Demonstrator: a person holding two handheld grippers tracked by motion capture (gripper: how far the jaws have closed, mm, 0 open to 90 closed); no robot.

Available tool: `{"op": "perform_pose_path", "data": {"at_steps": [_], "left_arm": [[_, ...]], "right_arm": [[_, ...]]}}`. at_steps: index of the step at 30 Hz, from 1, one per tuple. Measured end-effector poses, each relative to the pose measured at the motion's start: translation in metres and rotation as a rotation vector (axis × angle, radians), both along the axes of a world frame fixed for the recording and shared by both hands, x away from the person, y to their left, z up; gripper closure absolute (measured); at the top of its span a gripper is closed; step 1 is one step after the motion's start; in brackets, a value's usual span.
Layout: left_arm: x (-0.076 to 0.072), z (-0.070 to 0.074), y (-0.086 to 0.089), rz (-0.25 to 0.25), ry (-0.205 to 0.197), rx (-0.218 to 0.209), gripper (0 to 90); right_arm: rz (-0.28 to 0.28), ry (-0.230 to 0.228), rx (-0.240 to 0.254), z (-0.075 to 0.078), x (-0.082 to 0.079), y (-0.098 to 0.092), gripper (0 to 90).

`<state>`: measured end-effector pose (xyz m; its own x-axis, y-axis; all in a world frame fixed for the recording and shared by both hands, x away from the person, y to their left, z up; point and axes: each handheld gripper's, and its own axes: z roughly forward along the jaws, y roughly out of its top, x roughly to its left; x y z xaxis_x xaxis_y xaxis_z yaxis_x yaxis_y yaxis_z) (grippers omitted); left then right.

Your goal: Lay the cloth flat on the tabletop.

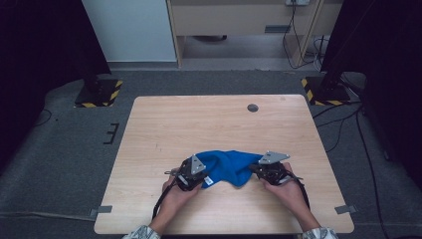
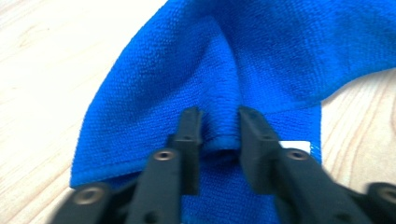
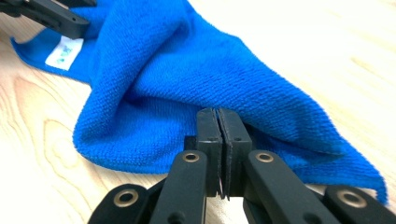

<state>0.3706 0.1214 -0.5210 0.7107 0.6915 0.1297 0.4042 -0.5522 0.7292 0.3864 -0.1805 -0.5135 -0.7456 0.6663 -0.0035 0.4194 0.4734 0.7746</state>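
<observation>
The person's hands come in at the table's (image 1: 149, 124) near edge, one gripper at each end of a blue cloth (image 1: 226, 164) bunched between them. The left gripper (image 2: 219, 128) pinches a raised fold near the hem; the right gripper (image 3: 218, 133) is clamped tight on an edge, seemingly ready to lift and spread. The white label's (image 3: 63, 53) print is illegible.

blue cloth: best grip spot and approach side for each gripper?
Grip the blue cloth at its hemmed edges, coming in low along the wooden table from the person's side. The left gripper straddles a raised fold at the hem; the right gripper pinches the opposite thin edge.
</observation>
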Motion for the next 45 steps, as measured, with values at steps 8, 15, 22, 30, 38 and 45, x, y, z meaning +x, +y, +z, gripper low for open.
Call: {"op": "perform_pose_path", "data": {"at_steps": [8, 15, 22, 30, 38, 45], "left_arm": [[0.0, 0.012, 0.009, 0.005, -0.004, -0.045, 84.6], [-0.004, 0.025, 0.019, 0.027, -0.017, -0.098, 84.8], [0.003, 0.038, 0.026, 0.048, -0.037, -0.132, 84.5], [0.04, 0.029, 0.033, 0.111, 0.032, -0.094, 84.8], [0.071, 0.011, 0.038, 0.173, 0.052, -0.036, 85.1], [0.076, -0.001, 0.035, 0.172, 0.056, 0.014, 85.0]], "right_arm": [[-0.014, -0.028, 0.068, 0.014, -0.005, -0.009, 88.6], [-0.041, -0.049, 0.126, 0.027, -0.01, -0.021, 88.6], [-0.093, -0.085, 0.175, 0.038, -0.007, -0.035, 88.6], [-0.223, -0.052, 0.161, 0.024, 0.025, -0.054, 88.6], [-0.234, 0.006, 0.032, -0.003, 0.051, -0.045, 88.7], [-0.234, 0.024, -0.031, -0.015, 0.063, -0.036, 88.7]]}}
